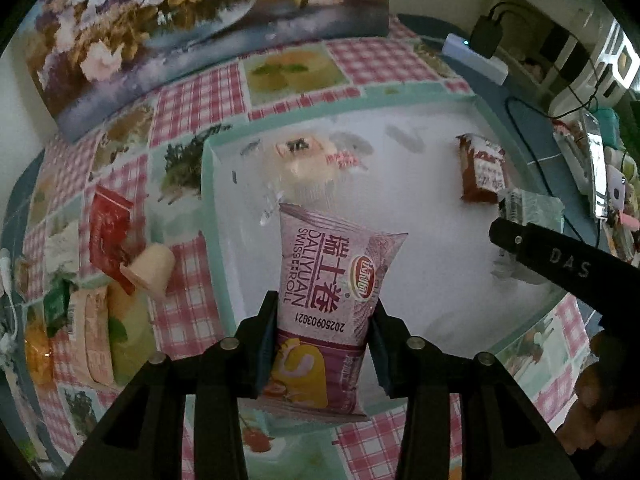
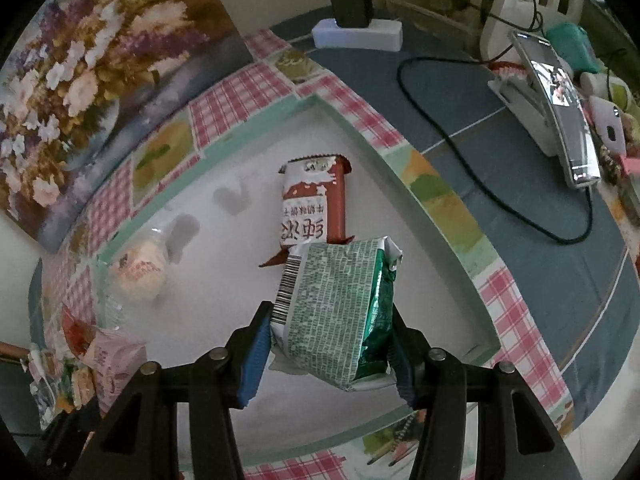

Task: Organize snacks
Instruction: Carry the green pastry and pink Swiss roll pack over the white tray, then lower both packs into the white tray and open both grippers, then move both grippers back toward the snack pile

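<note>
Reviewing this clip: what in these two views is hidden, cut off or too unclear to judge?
- Left wrist view: lower end of the pink Swiss roll pack is hidden behind the left gripper.
- Left wrist view: snacks piled at the left edge are dim and distorted; labels unreadable.
- Right wrist view: front of the green packet in the right gripper faces away.

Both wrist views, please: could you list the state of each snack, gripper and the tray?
Left gripper: shut on pink roll pack.
Pink roll pack: held above tray.
Right gripper: shut on green pack.
Green pack: held above tray, crumpled.
Brown pack: lying flat in tray.
Bun: wrapped, lying in tray.
Tray: open, partly filled.
</note>
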Motion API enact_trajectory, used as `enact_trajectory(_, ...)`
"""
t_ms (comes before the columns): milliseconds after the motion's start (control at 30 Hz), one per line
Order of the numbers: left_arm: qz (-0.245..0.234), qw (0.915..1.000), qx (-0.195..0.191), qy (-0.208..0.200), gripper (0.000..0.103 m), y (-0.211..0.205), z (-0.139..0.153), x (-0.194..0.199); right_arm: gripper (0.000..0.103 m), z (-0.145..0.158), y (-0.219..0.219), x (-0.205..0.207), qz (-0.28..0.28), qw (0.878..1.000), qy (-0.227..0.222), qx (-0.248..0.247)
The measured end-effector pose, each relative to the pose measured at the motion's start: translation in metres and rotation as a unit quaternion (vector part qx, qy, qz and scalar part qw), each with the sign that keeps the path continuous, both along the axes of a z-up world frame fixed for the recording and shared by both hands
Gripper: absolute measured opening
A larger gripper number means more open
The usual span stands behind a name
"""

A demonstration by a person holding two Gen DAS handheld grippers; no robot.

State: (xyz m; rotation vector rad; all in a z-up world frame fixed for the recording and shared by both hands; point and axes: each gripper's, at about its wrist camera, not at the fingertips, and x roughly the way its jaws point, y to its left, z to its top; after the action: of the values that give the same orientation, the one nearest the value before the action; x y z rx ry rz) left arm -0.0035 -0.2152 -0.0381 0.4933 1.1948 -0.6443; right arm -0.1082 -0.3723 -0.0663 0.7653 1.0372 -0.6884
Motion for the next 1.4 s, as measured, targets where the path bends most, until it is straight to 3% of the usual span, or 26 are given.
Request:
enact_trajectory(367, 0.007, 1.0000, -0.005, 0.002, 0.044, 0.001, 0.002, 0.003, 0.057, -0.001, 0.002, 0.002, 0.000, 1.000, 0.005, -0.002)
enact_trajectory(400, 0.008, 0.9999, -0.008, 0.003, 0.046, 0.002, 0.003, 0.004, 0.057, 0.000, 0.002, 0.002, 0.000, 1.000, 0.005, -0.003)
enact_trajectory(500, 0.014, 0.9996, -0.021, 0.010, 0.075, 0.004, 0.005, 0.006, 0.058, 0.000, 0.001, 0.002, -0.001, 1.000, 0.005, -0.007)
enact_trajectory(800, 0.074, 0.9965, -0.037, 0.003, 0.077, 0.022, 0.011, 0.022, 0.077, 0.006, 0.001, 0.004, 0.005, 1.000, -0.006, -0.022)
enact_trajectory(867, 0.095, 0.9946, -0.041, -0.007, 0.079, 0.030, 0.015, 0.029, 0.079, 0.009, 0.004, 0.008, 0.013, 0.999, -0.011, -0.027)
enact_trajectory(933, 0.112, 0.9925, -0.047, -0.013, 0.089, 0.037, 0.018, 0.035, 0.081, 0.011, 0.008, 0.010, 0.019, 0.999, -0.017, -0.032)
enact_trajectory(1000, 0.132, 0.9898, -0.048, -0.023, 0.089, 0.045, 0.020, 0.043, 0.096, 0.014, 0.011, 0.013, 0.024, 0.999, -0.027, -0.039)
enact_trajectory(1067, 0.147, 0.9875, -0.047, -0.030, 0.089, 0.053, 0.021, 0.050, 0.103, 0.018, 0.015, 0.015, 0.033, 0.998, -0.037, -0.046)
enact_trajectory(1167, 0.178, 0.9818, -0.053, -0.039, 0.091, 0.070, 0.022, 0.061, 0.103, 0.023, 0.021, 0.019, 0.042, 0.996, -0.053, -0.051)
enact_trajectory(1233, 0.195, 0.9780, -0.060, -0.044, 0.100, 0.081, 0.023, 0.066, 0.103, 0.025, 0.025, 0.023, 0.049, 0.995, -0.065, -0.050)
enact_trajectory(1400, 0.240, 0.9659, -0.074, -0.062, 0.100, 0.107, 0.028, 0.079, 0.103, 0.032, 0.036, 0.031, 0.067, 0.993, -0.085, -0.052)
